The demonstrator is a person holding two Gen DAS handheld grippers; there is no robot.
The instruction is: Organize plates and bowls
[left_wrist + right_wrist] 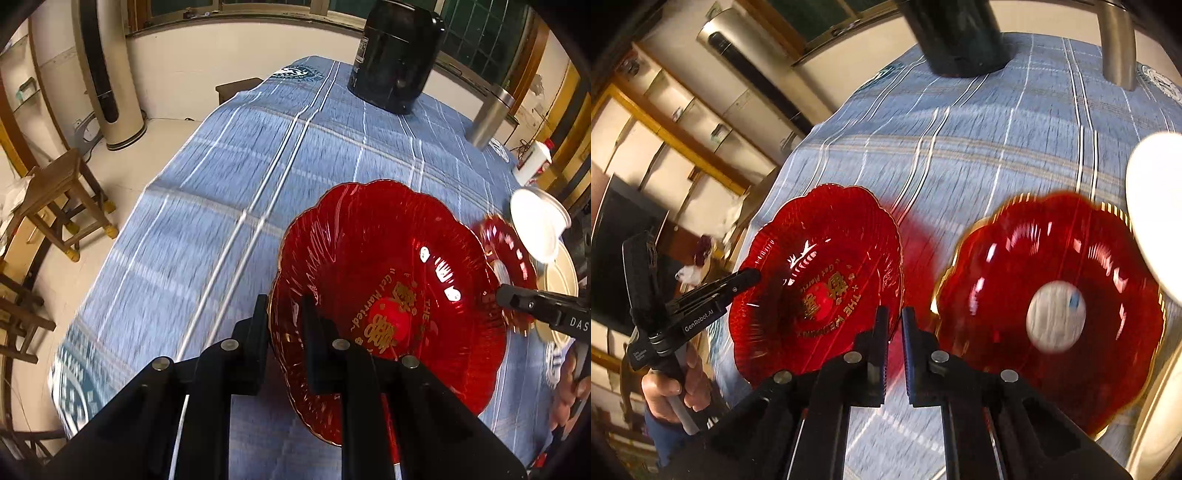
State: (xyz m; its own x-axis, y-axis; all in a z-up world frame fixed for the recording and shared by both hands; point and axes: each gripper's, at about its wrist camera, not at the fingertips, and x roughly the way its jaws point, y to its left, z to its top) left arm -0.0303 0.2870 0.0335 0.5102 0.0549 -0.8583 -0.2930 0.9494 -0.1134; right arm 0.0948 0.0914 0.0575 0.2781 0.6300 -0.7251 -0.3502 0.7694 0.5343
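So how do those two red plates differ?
The lettered plate carries gold writing round a red centre; the plain plate has a pale, unmarked centre. The lettered plate is pinched at its rim by the left gripper; no grip on the plain plate shows. Both are red, scalloped and gold-edged.

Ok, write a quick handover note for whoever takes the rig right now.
Left tool: shut on the rim of the lettered red plate, held tilted over the tablecloth.
Right tool: shut, nothing in it.
Second red plate lies further right, white bowl beside it.
Done: one plate picked up.
To do: probably stack the red plates, then sort the bowl.
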